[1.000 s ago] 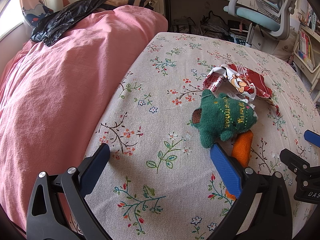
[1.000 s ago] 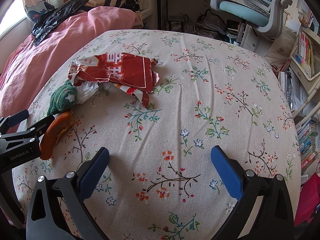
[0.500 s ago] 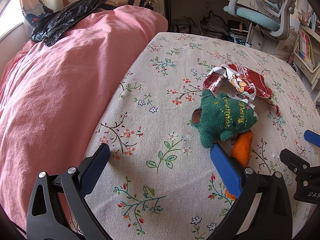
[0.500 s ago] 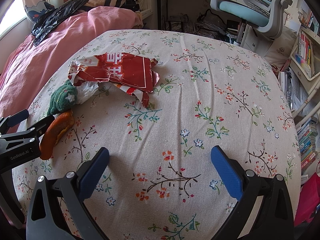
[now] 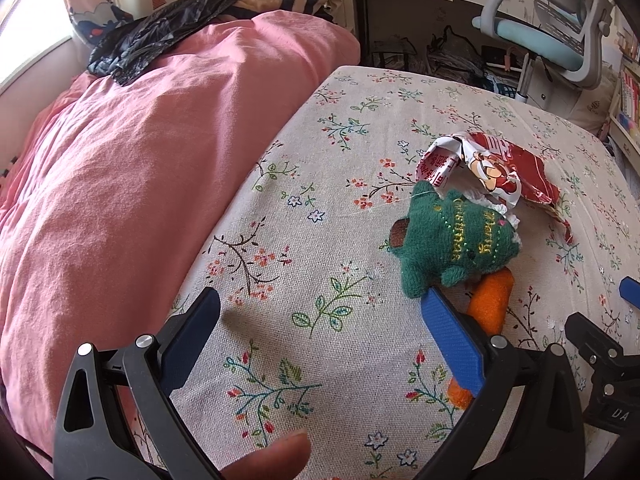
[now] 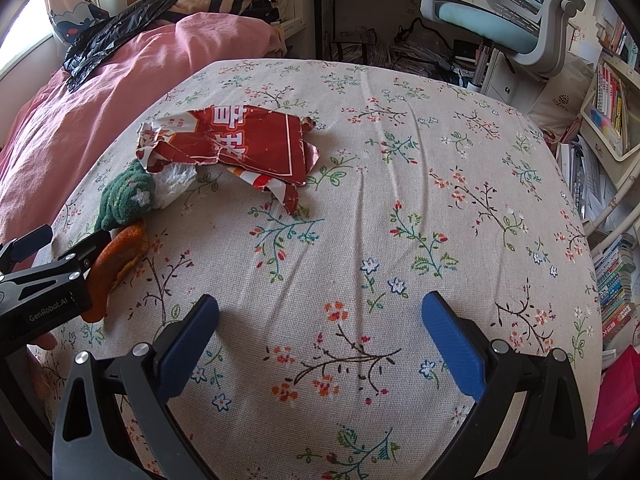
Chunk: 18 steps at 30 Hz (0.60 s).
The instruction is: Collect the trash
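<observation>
Two tools spread wide, empty. Left tool [image 5: 320,320] lay nearer: orange peel [image 5: 490,304] touching its right finger, long axis along it. Torn red wrapper [image 6: 236,144] lay beyond on floral bed cover [image 6: 400,200], up-left of right tool [image 6: 320,320].

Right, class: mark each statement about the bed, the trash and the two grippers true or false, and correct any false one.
1. Both grippers are open and hold nothing. True: the left gripper and right gripper hold nothing.
2. The red wrapper lies on the pink duvet. False: it lies on the floral sheet, beside the pink duvet.
3. The green plush toy lies partly on the wrapper. True.
4. The orange peel lies beyond the wrapper, near the chair. False: it lies on the gripper side of the toy.
5. A black plastic bag lies on the duvet. True.
</observation>
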### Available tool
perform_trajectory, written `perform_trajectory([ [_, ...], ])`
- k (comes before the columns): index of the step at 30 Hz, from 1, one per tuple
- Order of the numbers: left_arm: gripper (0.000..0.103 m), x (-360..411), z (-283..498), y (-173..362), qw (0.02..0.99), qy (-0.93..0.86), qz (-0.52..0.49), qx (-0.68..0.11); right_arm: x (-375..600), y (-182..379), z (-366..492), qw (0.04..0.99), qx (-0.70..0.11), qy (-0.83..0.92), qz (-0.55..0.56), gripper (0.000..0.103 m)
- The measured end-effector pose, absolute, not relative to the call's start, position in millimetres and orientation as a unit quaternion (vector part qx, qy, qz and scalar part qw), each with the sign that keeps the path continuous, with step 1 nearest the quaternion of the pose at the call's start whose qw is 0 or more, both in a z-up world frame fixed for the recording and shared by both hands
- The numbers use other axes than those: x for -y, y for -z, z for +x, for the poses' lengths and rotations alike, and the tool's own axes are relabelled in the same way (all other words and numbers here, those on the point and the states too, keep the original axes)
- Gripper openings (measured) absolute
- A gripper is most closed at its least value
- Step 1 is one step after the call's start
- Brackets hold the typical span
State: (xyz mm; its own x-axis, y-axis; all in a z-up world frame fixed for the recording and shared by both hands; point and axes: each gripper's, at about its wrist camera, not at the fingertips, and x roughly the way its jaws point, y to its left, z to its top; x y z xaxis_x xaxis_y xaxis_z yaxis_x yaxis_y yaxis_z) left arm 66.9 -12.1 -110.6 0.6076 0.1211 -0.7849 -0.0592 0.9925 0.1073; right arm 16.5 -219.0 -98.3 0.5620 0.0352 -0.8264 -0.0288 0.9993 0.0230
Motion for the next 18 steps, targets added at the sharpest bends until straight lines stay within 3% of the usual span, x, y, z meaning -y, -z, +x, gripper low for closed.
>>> perform_trajectory([
  [10,0.097,21,71,105,0.882,-0.087,0.043,-0.461,219,98,17,0.884,-0.468,-0.018,0.004,0.097],
  [15,0.097,19,72,97,0.862,0.027,0.040,-0.504,222,92,20,0.855,-0.515,-0.056,-0.017,0.097],
  [18,0.097,27,48,63,0.885,0.023,0.061,-0.461,240,63,-8,0.878,-0.474,-0.067,0.012,0.097],
])
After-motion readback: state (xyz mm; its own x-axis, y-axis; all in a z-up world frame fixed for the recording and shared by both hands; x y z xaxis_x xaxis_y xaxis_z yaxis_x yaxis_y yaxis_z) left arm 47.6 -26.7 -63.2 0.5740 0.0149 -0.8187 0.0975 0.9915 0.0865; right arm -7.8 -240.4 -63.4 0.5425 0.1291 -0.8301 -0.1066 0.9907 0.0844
